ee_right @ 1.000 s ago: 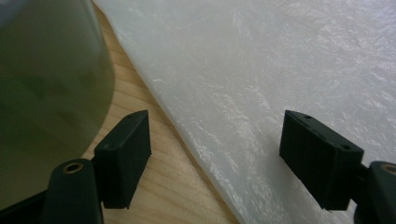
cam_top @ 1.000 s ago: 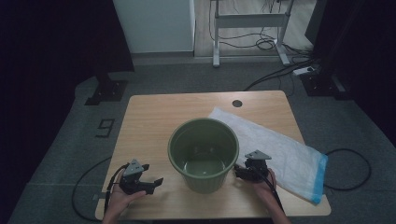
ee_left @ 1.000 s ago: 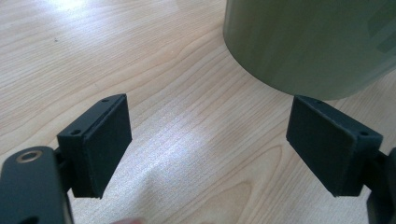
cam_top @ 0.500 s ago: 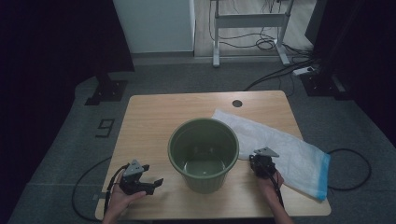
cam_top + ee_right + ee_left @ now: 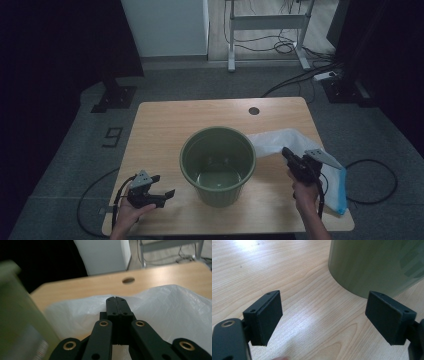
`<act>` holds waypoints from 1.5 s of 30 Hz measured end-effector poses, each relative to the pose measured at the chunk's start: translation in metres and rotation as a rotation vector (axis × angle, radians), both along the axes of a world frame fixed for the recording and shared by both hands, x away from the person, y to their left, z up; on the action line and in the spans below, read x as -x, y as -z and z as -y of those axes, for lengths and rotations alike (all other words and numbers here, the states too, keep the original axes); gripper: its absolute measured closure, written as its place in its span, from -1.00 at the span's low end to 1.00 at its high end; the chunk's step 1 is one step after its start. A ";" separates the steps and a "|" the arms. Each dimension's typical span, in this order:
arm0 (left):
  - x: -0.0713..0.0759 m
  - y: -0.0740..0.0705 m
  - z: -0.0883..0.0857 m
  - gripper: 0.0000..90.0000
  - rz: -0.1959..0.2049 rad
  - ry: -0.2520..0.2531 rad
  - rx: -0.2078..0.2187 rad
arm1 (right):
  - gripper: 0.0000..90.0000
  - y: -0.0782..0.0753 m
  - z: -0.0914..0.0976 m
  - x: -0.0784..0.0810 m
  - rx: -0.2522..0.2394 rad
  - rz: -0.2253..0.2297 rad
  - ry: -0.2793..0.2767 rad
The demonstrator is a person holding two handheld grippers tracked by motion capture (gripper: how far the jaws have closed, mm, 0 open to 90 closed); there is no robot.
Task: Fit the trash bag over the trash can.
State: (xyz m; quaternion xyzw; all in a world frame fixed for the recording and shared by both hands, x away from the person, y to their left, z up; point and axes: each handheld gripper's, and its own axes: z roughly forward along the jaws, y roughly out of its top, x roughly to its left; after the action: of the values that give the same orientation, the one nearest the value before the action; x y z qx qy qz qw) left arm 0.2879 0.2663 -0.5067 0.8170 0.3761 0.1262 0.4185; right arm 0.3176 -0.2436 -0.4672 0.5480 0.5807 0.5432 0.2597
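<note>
Now bag (image 5: 280,141) (white) lengthwise toward bucket (image 5: 218,165)

white plastic bag (image 5: 280,141) bunched and lifted at its near edge, pinched in the right tongs (image 5: 286,152), just right of the upright, empty green bucket (image 5: 218,165) mid-tabletop, blue edge trailing behind.

The person's left hand (image 5: 131,212) rests at the frame's seven o'clock, holding the left gripper (image 5: 162,196) level, jaws spread wide and pointing toward three o'clock. At four o'clock, the right hand (image 5: 305,196) holds the right gripper (image 5: 286,153) raised, jaws pressed together, aimed toward eleven o'clock.
</note>
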 end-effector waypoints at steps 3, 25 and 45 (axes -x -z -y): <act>-0.001 0.002 0.001 -0.70 -0.006 -0.003 -0.006 | 0.99 -0.023 0.003 0.007 -0.024 0.063 -0.002; -0.002 0.004 0.000 -0.70 -0.012 -0.016 -0.002 | 0.99 -0.148 0.006 0.043 -0.063 0.349 -0.049; -0.003 0.004 0.000 -0.70 -0.016 -0.015 0.012 | 0.99 -0.211 -0.010 0.055 -0.037 0.456 -0.097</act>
State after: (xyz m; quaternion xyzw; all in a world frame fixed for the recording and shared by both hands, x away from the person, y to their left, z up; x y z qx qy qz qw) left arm 0.2907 0.2660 -0.5112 0.8127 0.3862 0.1204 0.4193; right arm 0.2627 -0.2333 -0.2565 0.3871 0.5225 0.6754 0.3479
